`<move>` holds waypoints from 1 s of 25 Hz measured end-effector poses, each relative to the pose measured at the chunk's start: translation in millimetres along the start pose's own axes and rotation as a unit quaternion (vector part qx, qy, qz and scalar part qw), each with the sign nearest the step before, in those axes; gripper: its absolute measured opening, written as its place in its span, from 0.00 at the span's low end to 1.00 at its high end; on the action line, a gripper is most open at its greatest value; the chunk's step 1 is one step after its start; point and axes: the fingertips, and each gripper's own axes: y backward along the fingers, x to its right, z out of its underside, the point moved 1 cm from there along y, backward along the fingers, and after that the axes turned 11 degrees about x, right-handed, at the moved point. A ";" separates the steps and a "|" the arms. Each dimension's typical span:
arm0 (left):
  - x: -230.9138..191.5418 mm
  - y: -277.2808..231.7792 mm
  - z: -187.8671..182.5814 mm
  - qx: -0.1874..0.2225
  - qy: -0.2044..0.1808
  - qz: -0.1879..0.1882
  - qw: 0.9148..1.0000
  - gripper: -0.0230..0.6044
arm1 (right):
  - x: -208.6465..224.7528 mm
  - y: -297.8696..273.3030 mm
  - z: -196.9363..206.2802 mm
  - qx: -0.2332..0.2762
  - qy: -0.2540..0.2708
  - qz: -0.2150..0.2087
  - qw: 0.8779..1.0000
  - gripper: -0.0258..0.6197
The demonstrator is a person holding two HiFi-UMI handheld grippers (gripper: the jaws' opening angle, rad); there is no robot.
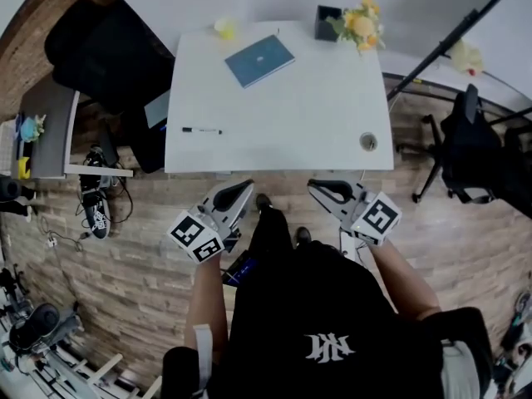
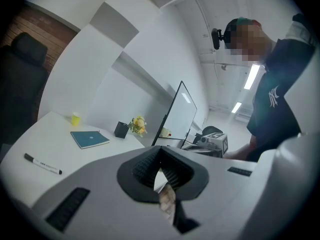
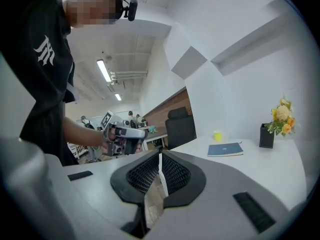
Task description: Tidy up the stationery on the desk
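Observation:
A white desk (image 1: pixel 283 115) carries a blue notebook (image 1: pixel 259 59) at its far middle and a black marker pen (image 1: pixel 202 130) near its left front edge. A black pen holder (image 1: pixel 326 22) stands at the far right corner beside yellow flowers (image 1: pixel 362 22). A small yellow cup (image 1: pixel 224 28) sits at the far edge. My left gripper (image 1: pixel 237 192) and right gripper (image 1: pixel 326 188) hover just short of the desk's near edge, over the floor. Both are shut with nothing between their jaws. The left gripper view shows the marker pen (image 2: pixel 42 163), notebook (image 2: pixel 90 139) and pen holder (image 2: pixel 121 129).
A round cable grommet (image 1: pixel 368 141) sits in the desk's front right corner. A black office chair (image 1: pixel 100 48) stands at the desk's left, a grey side table (image 1: pixel 50 127) further left. Another black chair (image 1: pixel 470 152) and a slanted black pole (image 1: pixel 449 40) are to the right.

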 end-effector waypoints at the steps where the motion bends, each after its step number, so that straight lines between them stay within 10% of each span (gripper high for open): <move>1: -9.1 -4.2 -3.8 -0.001 -0.003 0.002 1.000 0.04 | 7.2 -7.8 -0.2 -0.003 0.000 0.000 1.000 0.11; 25: -233.9 -94.2 -61.2 -0.057 -0.007 0.052 0.997 0.04 | 189.4 -157.6 -14.0 -0.063 -0.007 0.112 0.992 0.11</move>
